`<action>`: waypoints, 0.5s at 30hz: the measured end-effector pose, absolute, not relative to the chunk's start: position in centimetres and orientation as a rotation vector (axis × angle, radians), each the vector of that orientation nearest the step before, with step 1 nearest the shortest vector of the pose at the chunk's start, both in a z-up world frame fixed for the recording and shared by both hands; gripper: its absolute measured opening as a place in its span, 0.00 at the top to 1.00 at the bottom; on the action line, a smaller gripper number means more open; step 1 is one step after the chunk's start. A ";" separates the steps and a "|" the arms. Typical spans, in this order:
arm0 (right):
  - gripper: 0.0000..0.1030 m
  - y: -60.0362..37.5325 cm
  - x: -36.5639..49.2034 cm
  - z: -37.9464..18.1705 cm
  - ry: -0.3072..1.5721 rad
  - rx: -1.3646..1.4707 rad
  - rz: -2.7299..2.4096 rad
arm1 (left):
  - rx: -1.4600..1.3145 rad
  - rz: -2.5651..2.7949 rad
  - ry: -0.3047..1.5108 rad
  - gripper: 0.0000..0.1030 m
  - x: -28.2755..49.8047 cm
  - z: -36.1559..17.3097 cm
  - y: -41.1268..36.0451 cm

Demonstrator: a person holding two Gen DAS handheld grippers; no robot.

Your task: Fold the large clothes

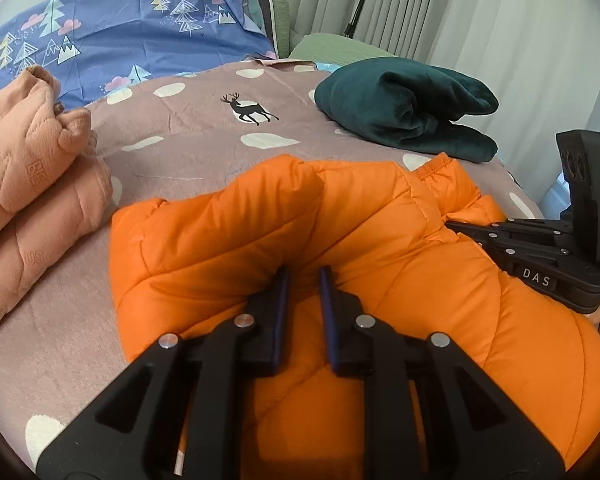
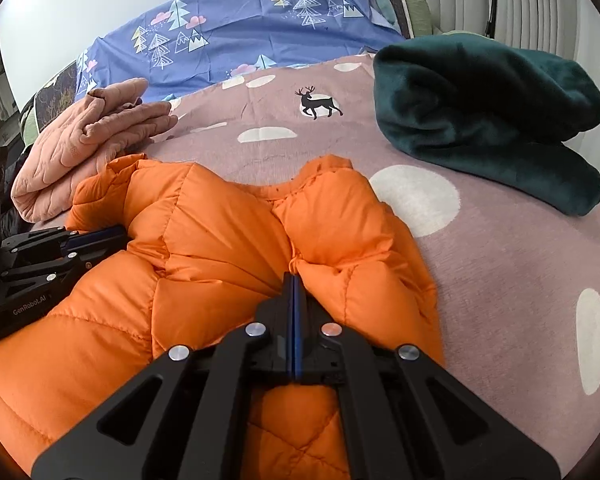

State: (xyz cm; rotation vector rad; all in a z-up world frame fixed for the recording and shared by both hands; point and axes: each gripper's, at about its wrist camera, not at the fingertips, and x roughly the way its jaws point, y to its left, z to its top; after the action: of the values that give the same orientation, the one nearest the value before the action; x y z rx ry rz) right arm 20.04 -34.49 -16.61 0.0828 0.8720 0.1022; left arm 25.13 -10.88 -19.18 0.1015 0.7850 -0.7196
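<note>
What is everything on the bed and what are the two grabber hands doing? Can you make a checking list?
Surface: bed cover, dusty pink with white ovals and a black deer print.
Job's things: orange puffer jacket, bunched up at the near edge of the bed.
Clutter: folded peach quilted garment to the left; rolled dark green fleece to the right; blue tree-print sheet at the back.
Grippers: left gripper pinching a fold of the jacket; right gripper shut, its tips pressed into the jacket.
Cables: nothing seen.
Surroundings: pale curtains at the right; plain wall behind.
</note>
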 end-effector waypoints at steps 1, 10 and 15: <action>1.00 -34.3 20.0 -16.5 0.872 0.070 0.098 | 0.105 -0.715 0.784 0.83 25.1 -19.1 -10.9; 1.00 -33.4 18.7 -14.8 0.826 -0.009 0.086 | 0.160 -0.636 0.766 0.80 22.1 -14.9 -10.5; 0.99 -33.9 17.4 -13.3 0.819 0.034 0.099 | 0.142 -0.650 0.733 0.64 19.5 -12.9 -9.3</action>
State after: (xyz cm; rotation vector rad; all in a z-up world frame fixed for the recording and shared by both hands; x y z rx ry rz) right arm 17.41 -33.88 -13.33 0.0340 0.8188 0.0988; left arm 19.52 -9.35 -12.87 0.1423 0.7327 -0.6498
